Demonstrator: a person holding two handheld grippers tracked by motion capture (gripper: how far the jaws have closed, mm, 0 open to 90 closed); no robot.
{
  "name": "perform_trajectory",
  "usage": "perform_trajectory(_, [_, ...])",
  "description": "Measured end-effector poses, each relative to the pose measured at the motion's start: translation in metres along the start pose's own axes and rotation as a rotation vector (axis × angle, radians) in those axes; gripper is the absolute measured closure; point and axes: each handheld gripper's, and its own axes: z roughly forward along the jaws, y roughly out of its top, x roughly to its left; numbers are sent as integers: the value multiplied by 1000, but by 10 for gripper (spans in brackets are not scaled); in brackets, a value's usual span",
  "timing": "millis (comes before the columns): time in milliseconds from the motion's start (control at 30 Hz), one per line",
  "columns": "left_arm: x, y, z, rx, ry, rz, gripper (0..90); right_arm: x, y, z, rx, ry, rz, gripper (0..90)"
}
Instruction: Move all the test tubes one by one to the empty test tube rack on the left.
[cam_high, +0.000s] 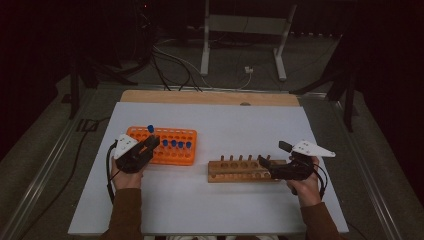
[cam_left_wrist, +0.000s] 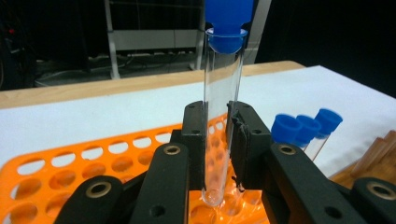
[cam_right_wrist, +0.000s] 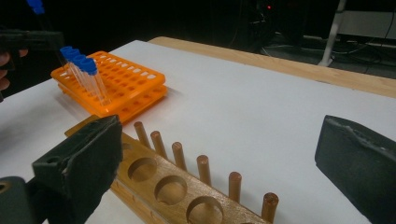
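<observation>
My left gripper (cam_left_wrist: 216, 122) is shut on a clear test tube with a blue cap (cam_left_wrist: 220, 107), held upright with its round bottom just above the holes of the orange rack (cam_left_wrist: 93, 163). From above, that left gripper (cam_high: 150, 145) hangs over the rack's (cam_high: 187, 134) left end, the tube's blue cap (cam_high: 150, 129) sticking up. Several blue-capped tubes (cam_high: 177, 144) stand in the rack's front row. My right gripper (cam_right_wrist: 219, 158) is open, its jaws wide apart over the right end of a wooden peg-and-hole rack (cam_right_wrist: 168, 182). In the high view the right gripper (cam_high: 273, 161) sits at that wooden rack (cam_high: 235, 170).
A white sheet (cam_high: 225, 125) covers the table, with a wooden edge (cam_high: 210, 97) at the back. Cables and metal stand legs (cam_high: 205, 45) lie on the floor beyond. Cables trail from both grippers near the front edge.
</observation>
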Motion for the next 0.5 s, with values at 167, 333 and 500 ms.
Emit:
perform_trajectory(167, [-1,-6,6,35,-2,13,782,0,0,0,0,3,1,12])
perform_trajectory(333, [1,-12,11,65,0,18,782,0,0,-1,-3,4,1,12])
perform_trajectory(500, [5,-16,11,77,8,11,781,0,-1,0,0,8,1,12])
